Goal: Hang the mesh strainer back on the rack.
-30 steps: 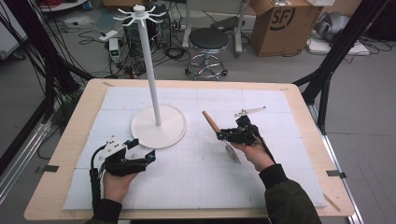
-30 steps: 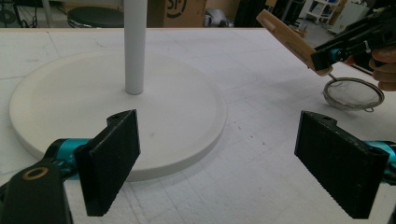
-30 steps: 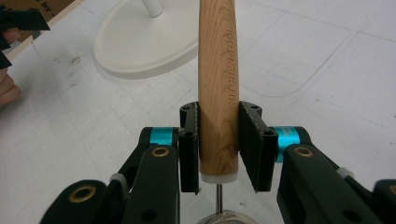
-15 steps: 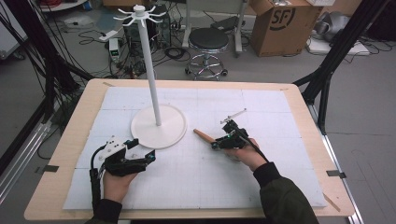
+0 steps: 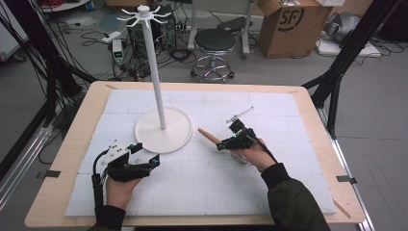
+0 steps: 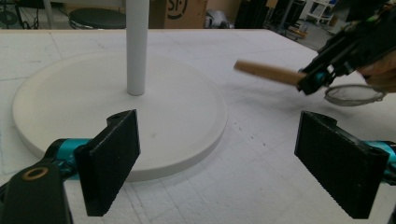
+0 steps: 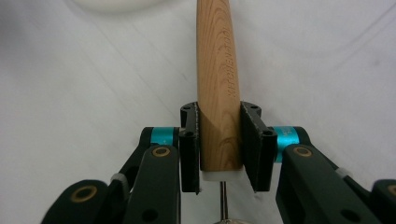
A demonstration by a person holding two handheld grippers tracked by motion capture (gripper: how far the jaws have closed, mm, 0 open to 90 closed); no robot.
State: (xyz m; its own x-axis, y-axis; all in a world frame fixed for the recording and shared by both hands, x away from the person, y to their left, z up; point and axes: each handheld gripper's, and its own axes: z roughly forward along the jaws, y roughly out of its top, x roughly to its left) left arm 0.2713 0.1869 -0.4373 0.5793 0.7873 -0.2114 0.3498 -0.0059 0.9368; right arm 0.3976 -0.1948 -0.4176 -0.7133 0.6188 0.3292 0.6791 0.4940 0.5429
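Observation:
A white stand with a tall pole (image 5: 155,72) and a round base (image 5: 163,131) stands left of the table's middle. My right gripper (image 5: 226,143) is shut on the wooden handle (image 5: 210,136) of a small wire strainer, right of the base. The handle (image 7: 218,70) is clamped between the jaws of my right gripper (image 7: 220,144) and points toward the base. The mesh bowl (image 6: 355,94) hangs under the hand, just above the mat. My left gripper (image 5: 144,154) rests open in front of the base (image 6: 177,112), its pads (image 6: 112,163) wide apart with nothing between them.
A white mat (image 5: 202,192) covers most of the wooden table (image 5: 72,159). The stand's top carries a ring of hooks (image 5: 143,14). Beyond the far edge are a stool (image 5: 215,45), a cardboard box (image 5: 293,24) and floor cables. Black frame legs (image 5: 346,57) rise at the right.
My right gripper has moved left toward the stand's base and lowered, tipping the wooden handle from a steep angle to nearly level. The left gripper has not moved.

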